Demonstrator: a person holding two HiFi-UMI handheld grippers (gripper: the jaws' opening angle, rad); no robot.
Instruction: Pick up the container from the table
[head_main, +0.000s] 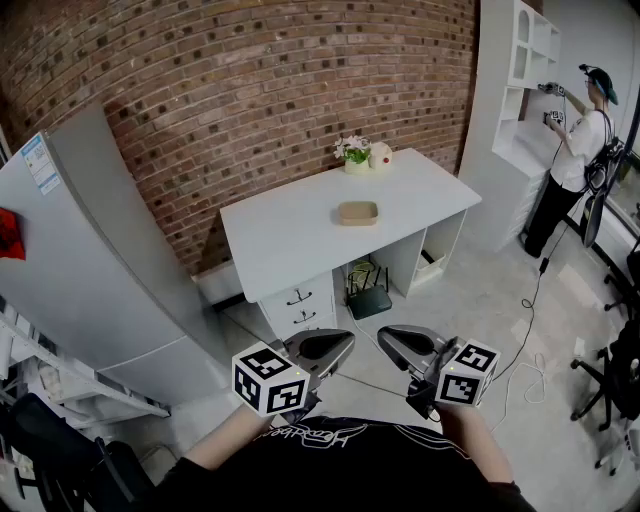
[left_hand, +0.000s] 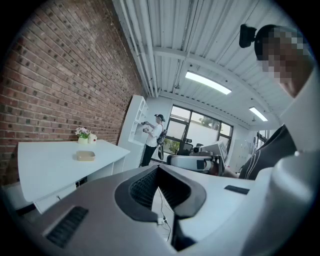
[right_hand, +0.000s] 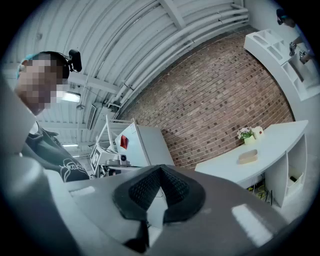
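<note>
The container (head_main: 357, 212) is a small tan, shallow dish lying near the middle of the white desk (head_main: 290, 240), well ahead of both grippers. It also shows small in the left gripper view (left_hand: 85, 156) and the right gripper view (right_hand: 248, 157). My left gripper (head_main: 345, 340) and right gripper (head_main: 385, 335) are held close to my body, low in the head view, with their tips pointing toward each other. Both are shut, pads together, with nothing between them (left_hand: 159, 167) (right_hand: 161, 167).
A flower pot (head_main: 354, 152) and a white ornament (head_main: 380, 154) stand at the desk's back edge by the brick wall. A grey fridge (head_main: 100, 250) stands on the left. On the right are a white shelf unit (head_main: 520, 60), a person (head_main: 575, 150), floor cables (head_main: 520, 330) and a chair (head_main: 620, 370).
</note>
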